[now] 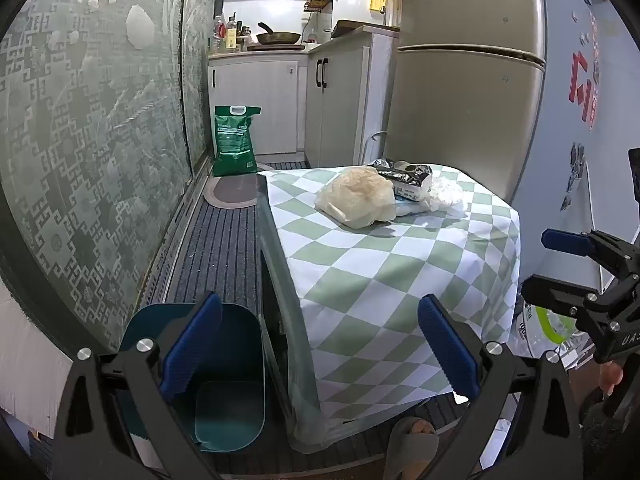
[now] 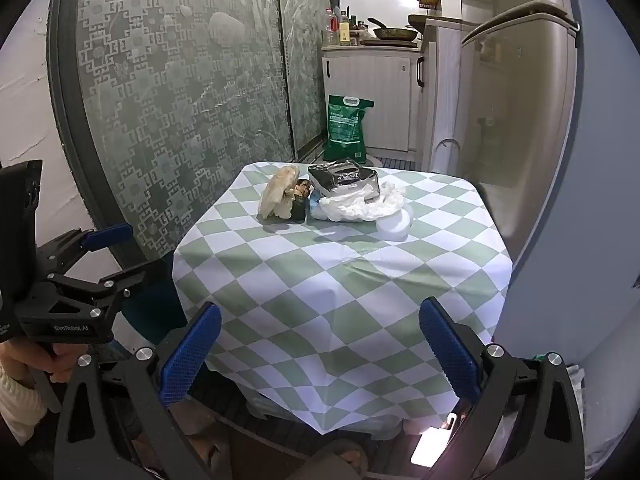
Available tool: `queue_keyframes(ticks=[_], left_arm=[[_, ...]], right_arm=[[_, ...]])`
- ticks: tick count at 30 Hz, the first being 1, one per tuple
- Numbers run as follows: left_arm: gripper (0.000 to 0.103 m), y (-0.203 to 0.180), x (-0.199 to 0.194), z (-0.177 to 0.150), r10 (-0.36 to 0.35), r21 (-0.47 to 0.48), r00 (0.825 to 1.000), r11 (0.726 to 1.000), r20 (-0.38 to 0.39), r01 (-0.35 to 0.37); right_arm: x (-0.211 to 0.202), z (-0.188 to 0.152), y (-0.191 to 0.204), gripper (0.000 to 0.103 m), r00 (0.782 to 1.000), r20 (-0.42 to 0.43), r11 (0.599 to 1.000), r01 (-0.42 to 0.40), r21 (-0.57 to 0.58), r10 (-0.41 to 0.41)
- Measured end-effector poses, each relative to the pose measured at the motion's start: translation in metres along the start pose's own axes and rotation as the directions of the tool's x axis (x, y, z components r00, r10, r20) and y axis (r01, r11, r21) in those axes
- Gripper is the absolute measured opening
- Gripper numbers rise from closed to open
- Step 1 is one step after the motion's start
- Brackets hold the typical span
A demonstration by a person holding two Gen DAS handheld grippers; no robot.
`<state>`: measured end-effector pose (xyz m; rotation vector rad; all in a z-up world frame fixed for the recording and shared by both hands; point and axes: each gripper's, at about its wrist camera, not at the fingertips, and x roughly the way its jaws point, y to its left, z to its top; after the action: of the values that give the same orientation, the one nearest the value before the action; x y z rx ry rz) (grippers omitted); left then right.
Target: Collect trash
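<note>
A pile of trash lies at the far side of the checkered table (image 2: 340,280): a yellowish plastic bag (image 1: 354,196) (image 2: 278,194), a silver-black foil packet (image 1: 408,178) (image 2: 344,178), crumpled white plastic (image 2: 360,204) (image 1: 446,194) and a white round lid (image 2: 396,222). A teal bin (image 1: 224,380) stands on the floor left of the table. My left gripper (image 1: 320,344) is open and empty, above the bin and the table's near edge. My right gripper (image 2: 320,348) is open and empty, over the table's near edge. Each gripper also shows in the other's view, the left one (image 2: 108,256) and the right one (image 1: 560,264).
A patterned glass sliding door (image 1: 100,140) runs along the left. A fridge (image 1: 468,72) stands behind the table on the right. A green sack (image 1: 234,140) leans on white cabinets (image 1: 260,96) at the back. My sandalled foot (image 1: 412,440) is below the table.
</note>
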<state>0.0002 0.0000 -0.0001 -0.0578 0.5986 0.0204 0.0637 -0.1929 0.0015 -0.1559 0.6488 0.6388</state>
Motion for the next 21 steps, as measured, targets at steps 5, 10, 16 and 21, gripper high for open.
queue_keyframes(ticks=[5, 10, 16, 21], left_arm=[[0.1, 0.0001, -0.0004, 0.0001, 0.005, 0.002, 1.0, 1.0, -0.003, -0.005], [0.1, -0.0008, 0.0011, -0.0003, 0.005, 0.007, 1.0, 1.0, -0.007, -0.005], [0.1, -0.0004, -0.0003, -0.0017, 0.005, 0.007, 1.0, 1.0, -0.009, -0.005], [0.1, -0.003, 0.0016, -0.0007, 0.002, 0.009, 1.0, 1.0, -0.011, -0.002]], right_arm=[[-0.0008, 0.0, 0.0005, 0.1, 1.0, 0.007, 1.0, -0.006, 0.0, 0.006], [-0.0034, 0.0042, 0.0024, 0.1, 1.0, 0.009, 1.0, -0.009, -0.007, 0.009], [-0.003, 0.0016, 0.0033, 0.1, 1.0, 0.014, 1.0, -0.011, -0.006, 0.011], [-0.002, 0.0011, 0.0031, 0.1, 1.0, 0.016, 1.0, -0.01, -0.006, 0.01]])
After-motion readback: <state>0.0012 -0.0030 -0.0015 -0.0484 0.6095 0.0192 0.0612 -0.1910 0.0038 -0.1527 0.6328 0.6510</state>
